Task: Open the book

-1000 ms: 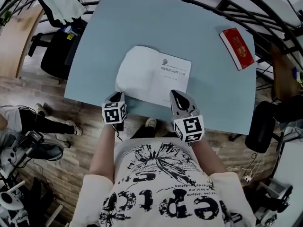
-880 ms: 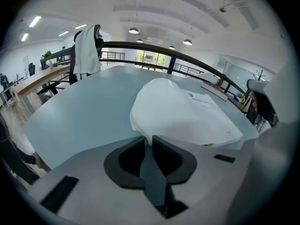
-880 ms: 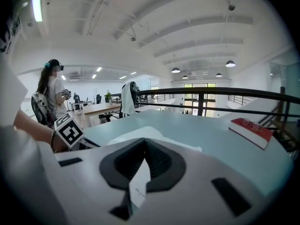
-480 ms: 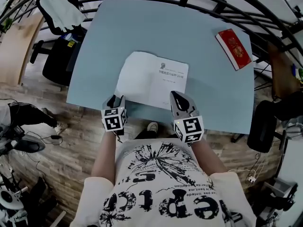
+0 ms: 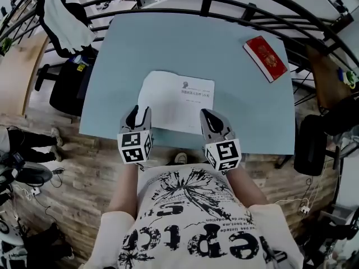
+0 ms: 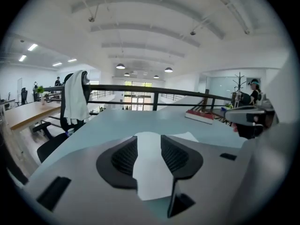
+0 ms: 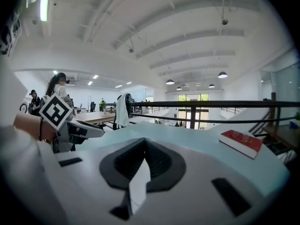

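Book [image 5: 175,97] lies open on the bench [image 5: 241,94], pages up | left tongs [image 5: 139,111] above its near-left corner, released, just opening, nothing between | right tongs [image 5: 207,114] clenched over its near-right corner, likely steadying it

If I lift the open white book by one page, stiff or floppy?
Probably floppy: the book lies as thin white sheets flat on the table, no hard cover showing. Likely light, so a push may slide it on that smooth top.
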The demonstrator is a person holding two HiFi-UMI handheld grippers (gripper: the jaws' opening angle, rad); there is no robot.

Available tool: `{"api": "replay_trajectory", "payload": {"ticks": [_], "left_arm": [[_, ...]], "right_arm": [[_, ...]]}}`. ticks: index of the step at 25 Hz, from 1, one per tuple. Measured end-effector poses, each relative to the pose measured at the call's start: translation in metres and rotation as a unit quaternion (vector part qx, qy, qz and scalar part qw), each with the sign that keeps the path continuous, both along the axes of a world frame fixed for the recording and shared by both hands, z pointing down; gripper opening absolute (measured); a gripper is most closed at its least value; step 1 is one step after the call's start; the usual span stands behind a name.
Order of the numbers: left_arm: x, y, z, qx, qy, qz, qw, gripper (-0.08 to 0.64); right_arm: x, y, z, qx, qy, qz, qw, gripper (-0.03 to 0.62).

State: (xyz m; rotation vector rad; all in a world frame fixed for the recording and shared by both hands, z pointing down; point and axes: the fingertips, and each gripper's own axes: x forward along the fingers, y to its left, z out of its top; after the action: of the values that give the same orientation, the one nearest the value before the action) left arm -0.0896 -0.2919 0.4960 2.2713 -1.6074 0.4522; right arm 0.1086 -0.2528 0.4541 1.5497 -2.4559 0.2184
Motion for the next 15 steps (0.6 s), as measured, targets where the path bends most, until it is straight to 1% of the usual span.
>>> {"api": "replay_trajectory", "payload": {"ticks": [2, 7, 9, 12, 15], "left_arm": [[0.019, -0.001, -0.019, 0.02, 0.01, 0.032, 0.9992, 0.162], [0.056, 0.0, -0.057, 0.066, 0.034, 0.094, 0.9928, 0.073], [0.071, 0.005, -0.07, 0.082, 0.044, 0.129, 0.9873, 0.038], [0.097, 0.016, -0.086, 0.102, 0.06, 0.189, 0.9749, 0.026], [0.114, 0.025, -0.096, 0.119, 0.065, 0.22, 0.9661, 0.023]], "right_arm": [[0.006, 0.002, -0.009, 0.013, -0.003, 0.008, 1.0, 0.012], [0.017, 0.012, -0.028, 0.048, -0.011, 0.016, 0.999, 0.011], [0.02, 0.016, -0.033, 0.06, -0.015, 0.019, 0.998, 0.011], [0.03, 0.021, -0.04, 0.075, -0.013, 0.035, 0.996, 0.011], [0.041, 0.023, -0.045, 0.085, -0.004, 0.053, 0.995, 0.011]]}}
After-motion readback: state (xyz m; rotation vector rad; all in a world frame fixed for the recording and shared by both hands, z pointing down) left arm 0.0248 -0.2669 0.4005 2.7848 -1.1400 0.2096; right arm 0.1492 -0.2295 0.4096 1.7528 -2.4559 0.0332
